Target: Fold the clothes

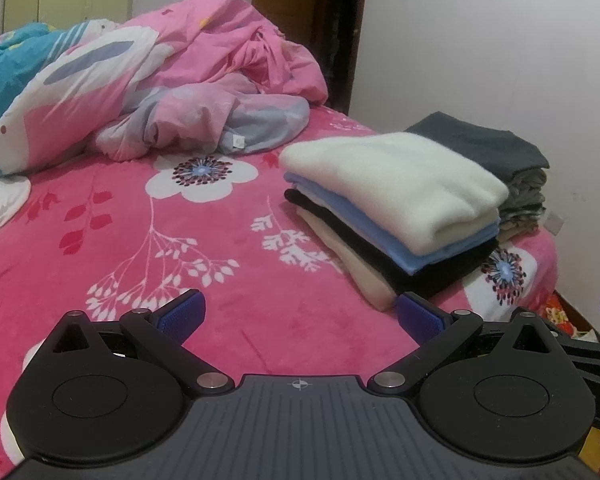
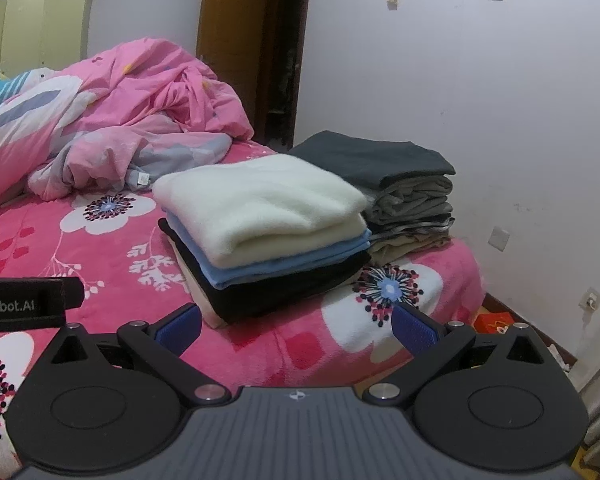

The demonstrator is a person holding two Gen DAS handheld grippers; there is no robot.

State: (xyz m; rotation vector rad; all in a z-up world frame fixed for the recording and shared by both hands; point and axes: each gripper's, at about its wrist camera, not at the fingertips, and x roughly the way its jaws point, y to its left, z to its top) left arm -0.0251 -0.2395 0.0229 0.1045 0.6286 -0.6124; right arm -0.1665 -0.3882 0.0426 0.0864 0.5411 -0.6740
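— Clothes first: where are the fingers in relation to them?

— Both grippers hang over the pink flowered blanket [image 1: 228, 280], holding nothing. The left gripper [image 1: 300, 314] has its blue pads [image 1: 182, 316] spread wide apart, with only blanket between them. The right gripper [image 2: 296, 322] is the same, its blue pads [image 2: 414, 328] well apart and nothing in the gap.

— And the folded clothes?

— From the left wrist camera, the near stack of folded clothes [image 1: 396, 208] lies at about one o'clock from the gripper, near but apart from the fingers. A fluffy white garment [image 1: 392, 178] is on top, then a blue layer [image 1: 364, 224], a black one [image 1: 384, 252] and a beige piece [image 1: 356, 268] at the bottom. From the right wrist camera that stack [image 2: 268, 232] sits almost at twelve o'clock.

— Is there a second pile?

— Yes, a second stack [image 2: 408, 200] just beside the first, at one o'clock in the right view, near the bed's corner. A dark grey piece [image 2: 372, 156] tops it, with grey and tan folds below.

— Further out?

— A crumpled pink duvet [image 1: 172, 92] is heaped at eleven o'clock. Behind it stand a brown door frame [image 2: 256, 48] and the white wall [image 2: 480, 100]. Part of the left gripper's black body shows at nine o'clock in the right view
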